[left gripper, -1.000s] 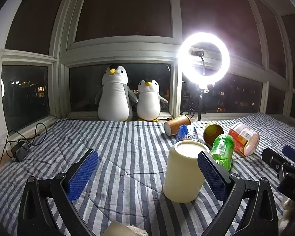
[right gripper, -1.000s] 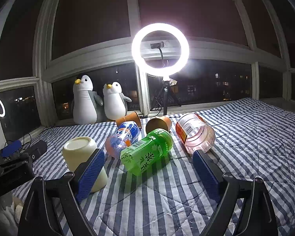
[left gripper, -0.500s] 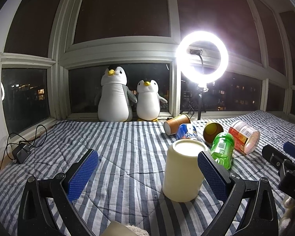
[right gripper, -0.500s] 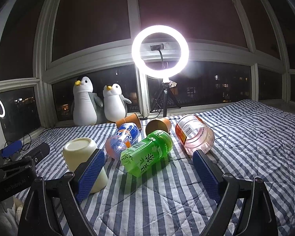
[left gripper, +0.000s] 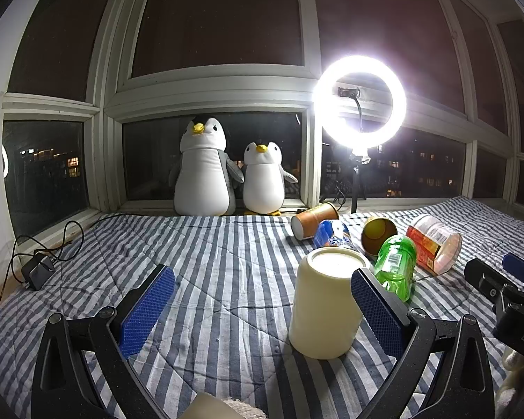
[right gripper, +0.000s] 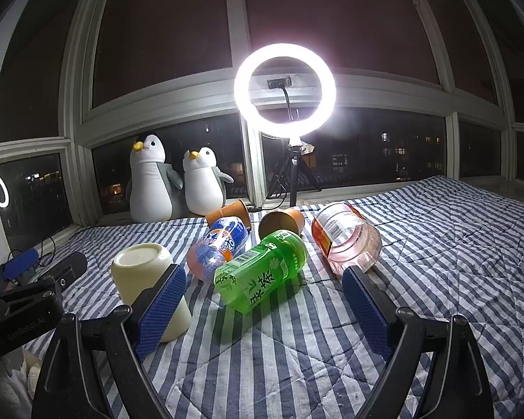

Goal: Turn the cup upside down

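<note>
A cream cup (left gripper: pixel 325 300) stands upside down on the striped bedspread (left gripper: pixel 209 262), base up. It also shows in the right wrist view (right gripper: pixel 146 279). My left gripper (left gripper: pixel 262 300) is open and empty; the cup stands just inside its right finger (left gripper: pixel 377 310), apart from the left one. My right gripper (right gripper: pixel 262 303) is open and empty, with the cup behind its left finger (right gripper: pixel 160 303).
A green bottle (right gripper: pixel 262 276), a blue-labelled bottle (right gripper: pixel 220 241), a clear jar (right gripper: pixel 346 241) and two brown paper cups (right gripper: pixel 283 221) lie beyond the cup. Two plush penguins (left gripper: pixel 206 174) and a ring light (left gripper: pixel 359 101) stand at the window. A charger (left gripper: pixel 36 272) lies far left.
Both views have shifted slightly; the cup stays upside down on the bedspread. Both grippers remain open.
</note>
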A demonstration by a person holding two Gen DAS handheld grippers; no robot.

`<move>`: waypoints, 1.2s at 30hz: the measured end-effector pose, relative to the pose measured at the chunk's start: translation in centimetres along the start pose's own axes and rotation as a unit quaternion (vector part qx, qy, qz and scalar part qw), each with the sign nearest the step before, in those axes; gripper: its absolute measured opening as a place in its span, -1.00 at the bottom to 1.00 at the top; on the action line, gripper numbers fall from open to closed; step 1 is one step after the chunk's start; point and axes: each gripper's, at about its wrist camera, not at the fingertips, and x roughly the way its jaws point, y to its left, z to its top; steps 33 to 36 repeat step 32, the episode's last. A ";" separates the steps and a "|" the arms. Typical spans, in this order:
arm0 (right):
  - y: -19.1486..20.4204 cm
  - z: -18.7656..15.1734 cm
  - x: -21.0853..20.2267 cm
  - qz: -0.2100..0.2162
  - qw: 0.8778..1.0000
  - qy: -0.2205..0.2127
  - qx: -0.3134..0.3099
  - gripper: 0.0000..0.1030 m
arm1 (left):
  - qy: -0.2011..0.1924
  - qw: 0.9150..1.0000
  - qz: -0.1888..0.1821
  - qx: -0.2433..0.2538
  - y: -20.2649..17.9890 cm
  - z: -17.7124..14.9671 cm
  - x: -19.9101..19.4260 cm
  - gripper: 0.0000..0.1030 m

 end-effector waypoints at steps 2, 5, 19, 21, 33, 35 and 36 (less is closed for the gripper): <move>0.0 0.0 0.1 0.000 1.000 0.000 0.000 0.72 | 0.000 1.000 0.000 0.000 0.0 0.0 0.0 0.99; -0.1 0.0 0.1 0.000 1.000 0.002 0.000 0.72 | 0.000 1.000 0.000 0.000 0.0 0.0 0.0 0.99; -0.1 -0.1 0.3 0.000 1.000 0.004 -0.001 0.72 | 0.001 1.000 0.001 0.001 0.0 0.0 0.0 0.99; -0.1 -0.1 0.4 0.001 1.000 0.006 -0.001 0.72 | 0.001 1.000 0.001 0.001 -0.1 0.0 0.0 0.99; -0.1 -0.2 0.5 0.000 1.000 0.009 -0.001 0.72 | 0.000 1.000 0.002 0.004 -0.3 -0.2 0.1 0.99; -0.1 -0.2 0.5 0.000 1.000 0.009 -0.001 0.72 | 0.000 1.000 0.002 0.004 -0.3 -0.2 0.1 0.99; -0.1 -0.2 0.5 0.000 1.000 0.009 -0.001 0.72 | 0.000 1.000 0.002 0.004 -0.3 -0.2 0.1 0.99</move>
